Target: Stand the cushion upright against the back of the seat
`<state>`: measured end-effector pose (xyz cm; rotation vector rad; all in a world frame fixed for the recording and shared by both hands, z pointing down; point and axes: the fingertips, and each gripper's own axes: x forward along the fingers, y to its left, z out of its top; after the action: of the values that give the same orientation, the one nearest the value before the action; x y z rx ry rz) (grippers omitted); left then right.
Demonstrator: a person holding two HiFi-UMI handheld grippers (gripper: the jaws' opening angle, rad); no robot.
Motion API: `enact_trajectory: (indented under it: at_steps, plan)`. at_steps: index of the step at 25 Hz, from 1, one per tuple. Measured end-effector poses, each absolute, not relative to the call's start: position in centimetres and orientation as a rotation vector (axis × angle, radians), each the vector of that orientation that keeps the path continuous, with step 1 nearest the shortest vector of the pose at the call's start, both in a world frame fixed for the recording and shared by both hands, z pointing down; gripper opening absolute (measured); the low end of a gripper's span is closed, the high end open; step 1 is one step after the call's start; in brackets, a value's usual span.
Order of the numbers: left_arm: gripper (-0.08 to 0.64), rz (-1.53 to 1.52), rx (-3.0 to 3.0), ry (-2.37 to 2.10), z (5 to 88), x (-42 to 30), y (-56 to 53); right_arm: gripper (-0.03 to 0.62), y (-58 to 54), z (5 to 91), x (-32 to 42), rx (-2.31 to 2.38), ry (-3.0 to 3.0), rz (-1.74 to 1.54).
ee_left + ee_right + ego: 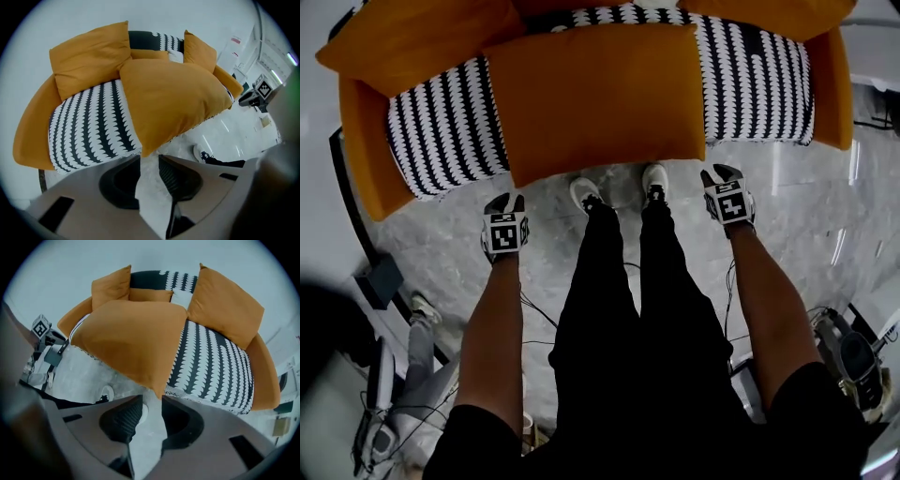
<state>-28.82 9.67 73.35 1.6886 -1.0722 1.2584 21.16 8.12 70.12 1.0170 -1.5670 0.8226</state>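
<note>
A: Well, you stand on a grey marbled floor (441, 253), the toes of your white shoes (586, 192) just short of the orange sofa (361, 141).

B: Its seat (450, 131) is patterned in black and white, and the orange arms curve round both ends.

A: Your cushion (595, 98) lies flat across the middle of that seat, with its front edge hanging past the seat's front.

B: Two more orange cushions lean against the back, one at the left (91, 56) and one at the right (199, 49). The stretch of back between them sits behind your cushion.

A: Your left gripper (504, 202) and right gripper (722, 176) point steeply down in front of the sofa, one near each front corner of the cushion.

B: Both pairs of jaws stand apart, and only floor shows between them.

A: Cables (539, 319) trail over the floor behind your legs. A dark box (382, 279) sits off to your left, and more equipment (853, 361) to your right.
</note>
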Motion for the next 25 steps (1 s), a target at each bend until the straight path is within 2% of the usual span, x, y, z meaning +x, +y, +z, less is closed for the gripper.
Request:
enact_trajectory:
  at_steps: [10,21,25]
  plan:
    - [0.152,1.409,1.721,-0.973,76.5,-28.4,11.2,0.135,8.2,75.2,23.4,0.943,-1.469,0.796]
    - [0.152,1.432,1.790,-0.975,78.2,-28.4,7.7,0.133,5.5,76.8,22.2,0.910,-1.464,0.715]
    - [0.072,1.404,1.792,-0.997,77.5,-28.3,7.2,0.078,5.2,76.6,21.2,0.879,-1.470,0.691]
